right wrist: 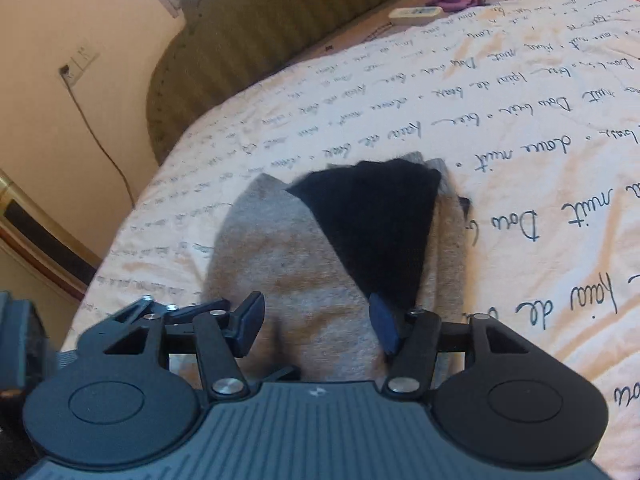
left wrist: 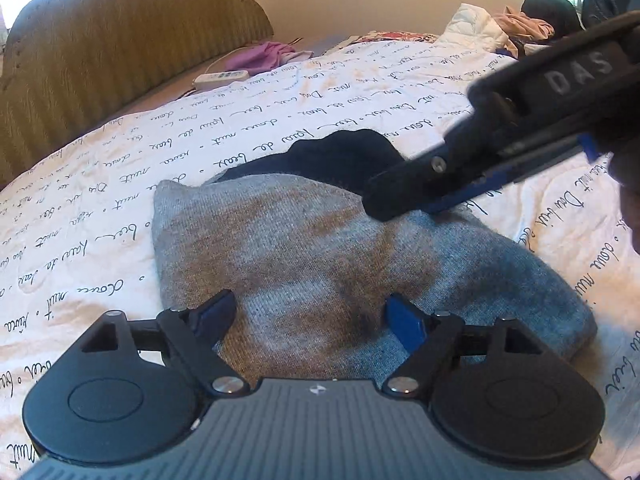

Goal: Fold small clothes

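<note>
Fingers of the left gripper (left wrist: pixel 310 316) are standing wide apart over the near edge of the grey sock (left wrist: pixel 304 256), gripping nothing. Beyond them the right gripper (right wrist: pixel 316 322) is hovering half open and empty above the sock's far side, where the black cuff (right wrist: pixel 376 228) is lying on the lettered quilt (left wrist: pixel 168 148). Closing carelessly now could catch the quilt and undo the fold.

Bed (left wrist: pixel 280 120) under script-printed white quilt, with grey sock (left wrist: pixel 300 248), white remote (left wrist: pixel 221 77), purple garment (left wrist: pixel 264 56)
</note>
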`<state>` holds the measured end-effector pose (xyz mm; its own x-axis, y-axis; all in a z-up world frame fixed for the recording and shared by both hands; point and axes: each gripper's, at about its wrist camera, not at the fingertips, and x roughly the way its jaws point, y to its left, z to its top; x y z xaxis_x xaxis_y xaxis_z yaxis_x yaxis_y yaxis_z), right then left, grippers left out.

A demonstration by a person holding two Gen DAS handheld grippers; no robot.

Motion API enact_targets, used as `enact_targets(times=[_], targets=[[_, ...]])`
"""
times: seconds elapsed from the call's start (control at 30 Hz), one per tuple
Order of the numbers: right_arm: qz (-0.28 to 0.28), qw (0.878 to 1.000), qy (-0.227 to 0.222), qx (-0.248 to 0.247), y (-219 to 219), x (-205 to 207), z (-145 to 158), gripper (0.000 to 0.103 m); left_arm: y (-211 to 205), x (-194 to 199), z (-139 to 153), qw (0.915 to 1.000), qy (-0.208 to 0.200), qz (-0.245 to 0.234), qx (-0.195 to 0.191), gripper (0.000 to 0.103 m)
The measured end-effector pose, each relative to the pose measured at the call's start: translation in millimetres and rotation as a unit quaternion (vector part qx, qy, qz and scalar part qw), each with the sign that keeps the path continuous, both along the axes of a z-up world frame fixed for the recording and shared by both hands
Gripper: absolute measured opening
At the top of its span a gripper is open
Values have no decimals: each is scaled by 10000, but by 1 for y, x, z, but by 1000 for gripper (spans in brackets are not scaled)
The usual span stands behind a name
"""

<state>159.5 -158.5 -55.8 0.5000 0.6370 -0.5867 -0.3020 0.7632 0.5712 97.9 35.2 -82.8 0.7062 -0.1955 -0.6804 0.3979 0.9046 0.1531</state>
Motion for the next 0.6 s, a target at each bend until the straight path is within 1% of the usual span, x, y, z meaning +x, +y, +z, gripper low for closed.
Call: enact_targets(times=[0.03,0.1,0.13,0.17,0.23,0.27,0.3,0.37,0.4,0.43,0.47,0.5,0.53,0.6], targets=[[33,9999,111,-7,1,-2,-4,57,-1,0,0,10000,-7,5,18,82],[58,9991,375,-178,3,1,-25,55,-2,1,0,10000,-20,-7,57,82],[36,9994,341,27,-2,0,-35,55,-3,0,0,10000,-32,7,74,83],[-9,9990,356,254,-9,0,-38,55,-3,-1,1,10000,-49,26,68,83],[-123,9976,501,457,-17,-2,-32,55,0,-8,7,9998,-129,151,-13,79],[-167,9977,493,441,-19,-7,-26,55,4,-13,12,9995,-166,252,-97,78],[-201,9982,424,362,-20,-13,-18,56,9,-20,17,9989,-215,366,-209,78],[-170,9995,178,220,-23,-33,-4,57,22,-38,28,9962,-339,654,-464,80],[-167,9998,35,123,-25,-45,2,59,30,-50,32,9939,-411,845,-573,84],[-190,9997,-144,-33,-28,-60,8,63,37,-62,35,9913,-480,1018,-685,87],[-260,9990,-307,-199,-30,-75,11,70,44,-73,37,9883,-516,1178,-821,89],[-358,9975,-468,-401,-32,-89,12,74,49,-82,36,9855,-501,1328,-929,91],[-445,9951,-610,-633,-34,-103,10,79,53,-92,34,9823,-442,1501,-1031,91],[-545,9900,-693,-1098,-30,-124,2,79,55,-107,27,9774,-306,1721,-1185,91]])
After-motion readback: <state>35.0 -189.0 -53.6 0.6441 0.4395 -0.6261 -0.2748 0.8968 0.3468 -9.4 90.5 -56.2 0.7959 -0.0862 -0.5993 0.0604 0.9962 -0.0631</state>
